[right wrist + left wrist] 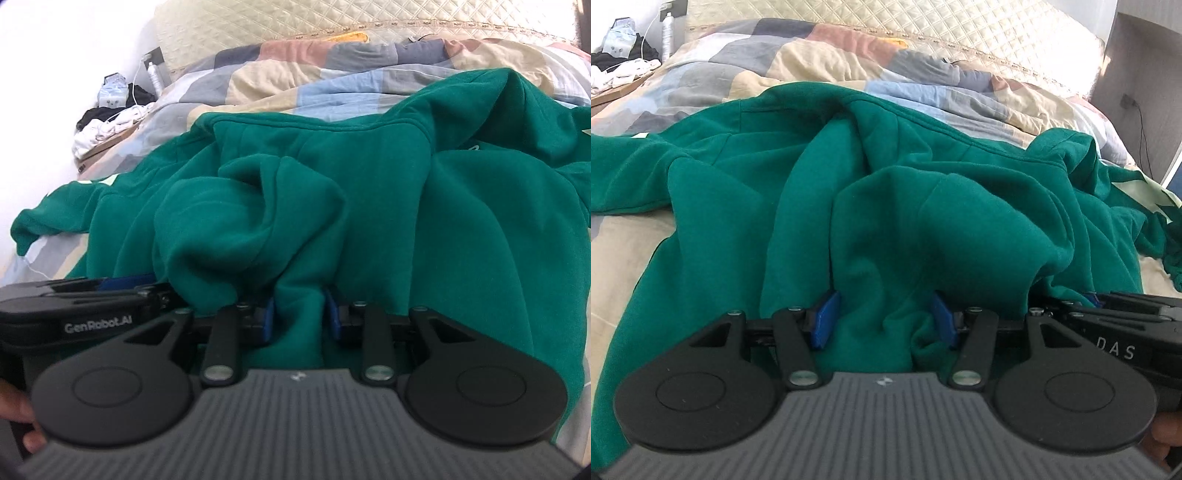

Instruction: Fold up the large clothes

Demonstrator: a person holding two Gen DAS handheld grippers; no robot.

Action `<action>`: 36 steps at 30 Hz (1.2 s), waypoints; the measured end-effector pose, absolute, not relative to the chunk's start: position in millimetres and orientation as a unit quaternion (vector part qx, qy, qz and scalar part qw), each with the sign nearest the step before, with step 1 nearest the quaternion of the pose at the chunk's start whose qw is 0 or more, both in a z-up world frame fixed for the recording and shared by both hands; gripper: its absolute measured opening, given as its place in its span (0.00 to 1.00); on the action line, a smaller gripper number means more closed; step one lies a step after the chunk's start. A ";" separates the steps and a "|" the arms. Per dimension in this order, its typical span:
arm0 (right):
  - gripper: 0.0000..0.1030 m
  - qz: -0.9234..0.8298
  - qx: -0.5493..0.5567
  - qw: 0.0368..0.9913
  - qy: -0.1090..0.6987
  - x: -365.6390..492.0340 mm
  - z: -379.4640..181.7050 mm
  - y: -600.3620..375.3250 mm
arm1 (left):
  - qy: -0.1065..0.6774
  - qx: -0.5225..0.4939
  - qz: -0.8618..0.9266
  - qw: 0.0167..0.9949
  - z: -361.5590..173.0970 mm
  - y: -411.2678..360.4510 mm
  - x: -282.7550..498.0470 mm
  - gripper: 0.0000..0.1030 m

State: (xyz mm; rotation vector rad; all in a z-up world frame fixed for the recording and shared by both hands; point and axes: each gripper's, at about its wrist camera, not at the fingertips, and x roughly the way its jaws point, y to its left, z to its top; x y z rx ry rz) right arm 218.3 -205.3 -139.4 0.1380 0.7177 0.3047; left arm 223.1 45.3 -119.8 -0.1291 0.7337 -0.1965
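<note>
A large green sweatshirt (923, 192) lies crumpled across the bed. In the left wrist view my left gripper (884, 319) pushes into its near edge. The blue pads (825, 319) stand wide apart with a thick bunch of green cloth loose between them. My right gripper (299, 317) is narrower, and its blue pads (332, 317) pinch a raised fold of the same sweatshirt (332, 206). The two grippers sit side by side: the right gripper (1108, 301) shows at the left view's right edge, and the left gripper (122, 286) at the right view's left edge.
A patchwork duvet (820, 55) covers the bed under and beyond the sweatshirt, with a quilted cream headboard (923, 22) behind. A bedside table (107, 129) at the left holds clothes, a bottle and a cable. A hand (22, 417) holds each gripper.
</note>
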 end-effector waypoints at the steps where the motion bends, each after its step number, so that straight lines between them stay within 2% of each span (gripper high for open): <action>1: 0.28 0.148 0.069 0.923 0.350 217.2 -138.4 -206.1 | 0.356 -0.064 -0.096 0.927 -119.2 45.9 222.1 0.59; 9: 0.33 0.149 0.075 0.929 0.330 202.5 -117.3 -208.4 | 0.335 -0.066 -0.100 0.935 -101.0 43.7 205.1 0.59; 20: 0.33 0.123 0.044 0.967 0.219 196.9 -87.5 -209.5 | 0.300 -0.064 -0.107 0.946 -80.2 45.4 184.4 0.59; 24: 0.31 0.134 0.061 0.961 0.236 217.4 -97.7 -203.3 | 0.313 -0.059 -0.105 0.942 -87.8 44.8 189.8 0.59; 29: 0.30 0.125 0.020 0.939 0.319 234.2 -135.2 -184.1 | 0.347 -0.048 -0.093 0.932 -105.9 41.7 204.3 0.59; 36: 0.28 0.129 0.063 0.931 0.337 241.3 -134.1 -194.5 | 0.355 -0.050 -0.083 0.930 -117.7 40.3 212.8 0.59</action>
